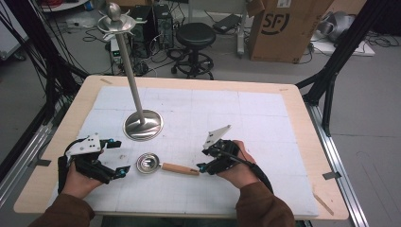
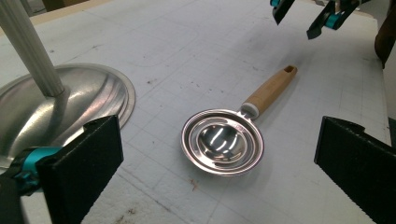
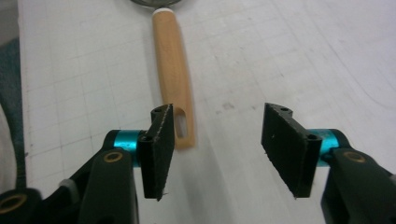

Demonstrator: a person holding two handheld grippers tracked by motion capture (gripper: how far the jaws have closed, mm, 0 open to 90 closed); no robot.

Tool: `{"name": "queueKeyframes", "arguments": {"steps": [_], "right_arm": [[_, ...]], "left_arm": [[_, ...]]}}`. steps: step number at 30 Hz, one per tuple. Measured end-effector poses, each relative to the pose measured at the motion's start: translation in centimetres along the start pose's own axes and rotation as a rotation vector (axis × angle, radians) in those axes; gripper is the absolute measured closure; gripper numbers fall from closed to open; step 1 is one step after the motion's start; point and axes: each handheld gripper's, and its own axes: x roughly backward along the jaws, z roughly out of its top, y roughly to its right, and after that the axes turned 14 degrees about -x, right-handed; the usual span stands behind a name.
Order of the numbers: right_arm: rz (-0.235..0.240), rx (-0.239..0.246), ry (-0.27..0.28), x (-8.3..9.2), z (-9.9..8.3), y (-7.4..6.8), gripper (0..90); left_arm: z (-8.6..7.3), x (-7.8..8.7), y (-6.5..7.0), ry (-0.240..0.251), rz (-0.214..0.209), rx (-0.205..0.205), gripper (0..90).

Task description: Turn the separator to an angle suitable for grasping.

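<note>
- Two brown sleeves enter at the bottom edge of the high view, each hand holding a gripper over the white gridded mat (image 1: 265, 123) on the tabletop (image 1: 302, 101).
- Left gripper (image 1: 117, 157), lower left of the high view: jaws released, spread wide, gripping nothing. In the left gripper view they frame the spoon bowl from either side without touching it.
- Right gripper (image 1: 204, 159), lower centre-right of the high view: jaws released, with a clear gap between them. In the right gripper view one jaw sits just over the end of the wooden handle (image 3: 173, 74), at its hanging slot; contact cannot be confirmed.
- Measuring spoon (image 1: 150, 163) lies flat on the mat between the two grippers, lower centre of the high view. Its round metal bowl (image 2: 222, 141) faces up, nearer the left gripper; the handle points toward the right gripper.
- Metal stand (image 1: 143, 124), left of centre, beyond the spoon: a round base on the mat, near but apart from the spoon bowl, with a pole rising to a hooked top in the upper left.
- Beyond the tabletop, on the floor: a black stool (image 1: 195, 35) at top centre and a cardboard box (image 1: 283, 28) at upper right.
</note>
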Motion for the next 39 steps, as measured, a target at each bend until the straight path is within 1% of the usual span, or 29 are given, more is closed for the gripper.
{"name": "queueKeyframes", "arguments": {"steps": [3,4,5,6,9,12,16,18,21,25,27,30,32,39], "right_arm": [[-0.017,-0.028,0.031,1.2,-0.8,0.3,39.5],[-0.021,-0.025,0.043,1.5,-0.9,0.4,39.2],[-0.025,-0.038,0.058,2.1,-1.3,0.5,38.8],[-0.033,-0.040,0.078,2.4,-1.6,0.6,38.0],[-0.038,-0.068,0.132,3.6,-2.7,0.9,36.9],[-0.049,-0.104,0.173,4.4,-3.8,1.4,35.6],[-0.067,-0.136,0.217,5.2,-5.0,1.9,33.8],[-0.071,-0.152,0.223,5.4,-5.4,2.2,33.5],[-0.078,-0.163,0.234,5.6,-5.6,2.4,31.5],[-0.089,-0.163,0.257,5.7,-5.8,2.5,29.4],[-0.081,-0.172,0.260,5.7,-5.9,2.6,28.7],[-0.089,-0.178,0.265,5.7,-6.2,2.9,27.3],[-0.091,-0.191,0.262,5.7,-6.4,3.1,26.1],[-0.098,-0.211,0.285,6.2,-6.9,3.6,24.4]], "left_arm": [[0.0,0.0,0.0,-0.002,-0.002,-0.001,1.7],[0.0,0.0,0.1,0.000,-0.002,0.001,1.7],[0.0,0.0,0.0,0.002,-0.002,0.000,1.7],[0.0,0.0,0.0,0.002,-0.003,0.003,1.7],[-0.1,0.0,-0.1,-0.001,-0.005,0.001,1.7],[-0.1,-0.2,-0.1,0.000,-0.009,0.001,1.7],[-0.2,-0.3,-0.3,-0.006,-0.010,-0.002,1.7],[-0.3,-0.2,-0.3,-0.003,-0.009,-0.001,1.7],[-0.2,-0.2,-0.3,0.000,-0.008,-0.002,1.7],[-0.2,-0.1,-0.3,0.002,-0.004,-0.004,1.7],[-0.2,-0.1,-0.4,0.001,-0.004,-0.004,1.7],[-0.2,-0.2,-0.5,0.003,-0.003,0.000,1.7],[-0.2,-0.2,-0.6,0.003,-0.002,0.002,1.7],[0.2,-0.1,-0.3,0.002,-0.003,-0.015,1.7]]}}
